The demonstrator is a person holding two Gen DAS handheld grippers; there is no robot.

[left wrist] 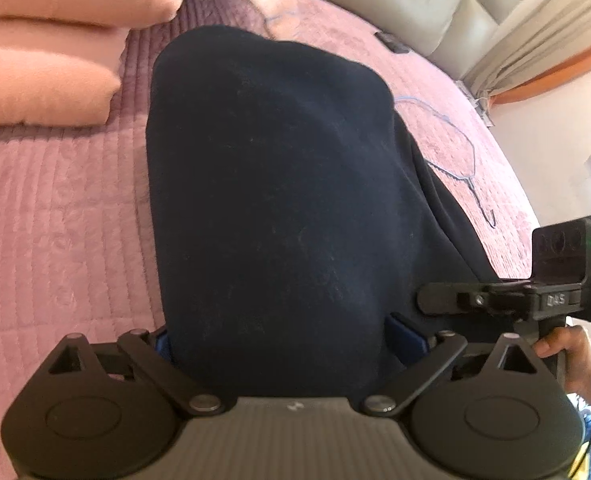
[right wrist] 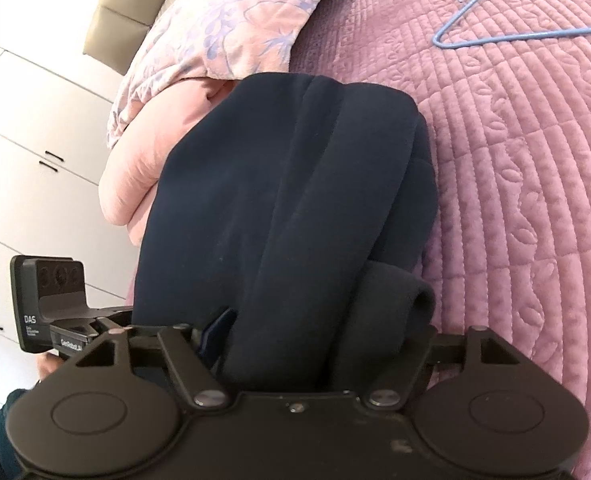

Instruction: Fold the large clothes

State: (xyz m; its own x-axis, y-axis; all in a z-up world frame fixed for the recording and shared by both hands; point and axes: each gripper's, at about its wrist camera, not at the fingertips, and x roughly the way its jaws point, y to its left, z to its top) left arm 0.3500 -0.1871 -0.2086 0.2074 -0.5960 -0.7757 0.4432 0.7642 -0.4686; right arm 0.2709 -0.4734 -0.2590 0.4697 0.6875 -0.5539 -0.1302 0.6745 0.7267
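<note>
A: What takes up the most room?

B: The bed, under a pink quilted bedspread that runs to every edge of the left wrist view. In the upper left of that frame lie two plain pink pillows, stacked. A padded beige headboard shows at the upper right.

A: And the garment?

B: A dark navy garment fills the middle of both views, folded into a thick bundle lying on the bedspread. In the right wrist view its far end rests against a pink pillow, and a rolled part, maybe a sleeve, bulges at the lower middle.

A: The tools?

B: The left gripper sits at the bottom of its frame, its blue fingers wide apart on either side of the near end of the cloth. Whether they press on it, I cannot tell. The right gripper also stands wide with the bundle between its fingers; a grip cannot be made out.

A: Smaller things?

B: A flowered pillow at the upper middle of the right view, white cupboard doors at the left, and a blue wire hanger at the upper right, well apart from the garment.
</note>
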